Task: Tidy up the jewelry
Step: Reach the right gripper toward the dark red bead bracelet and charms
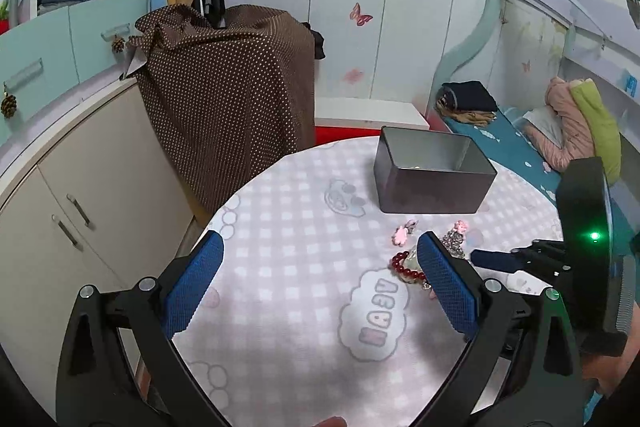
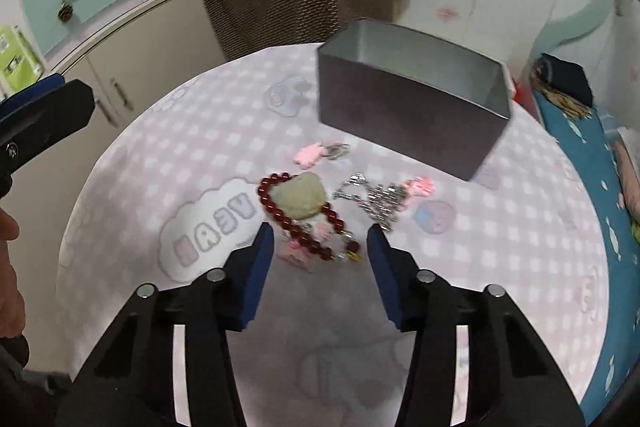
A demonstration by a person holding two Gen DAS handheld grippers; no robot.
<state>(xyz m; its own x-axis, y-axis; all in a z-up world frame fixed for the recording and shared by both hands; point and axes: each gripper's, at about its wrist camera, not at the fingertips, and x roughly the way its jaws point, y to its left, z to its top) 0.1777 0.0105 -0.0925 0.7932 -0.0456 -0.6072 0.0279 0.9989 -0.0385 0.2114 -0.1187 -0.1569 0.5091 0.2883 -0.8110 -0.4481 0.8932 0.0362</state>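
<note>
A grey metal box [image 2: 412, 115] stands open at the far side of the round table; it also shows in the left wrist view [image 1: 432, 183]. In front of it lie a red bead bracelet [image 2: 304, 223] around a pale green stone [image 2: 300, 197], a silver chain [image 2: 372, 197] with a pink charm, and a pink flower clip [image 2: 308, 153]. My right gripper [image 2: 320, 243] is open just above the near end of the bracelet. My left gripper [image 1: 320, 259] is open and empty over the table, its right finger beside the bracelet [image 1: 406, 267].
The table [image 2: 160, 155] has a pink checked cloth with cloud prints. A brown dotted cloth covers an object [image 1: 232, 95] behind it. Beige cabinets [image 1: 80, 195] stand left, a bed with blue sheet [image 1: 520, 147] right. My right gripper shows at the left wrist view's right edge [image 1: 492, 261].
</note>
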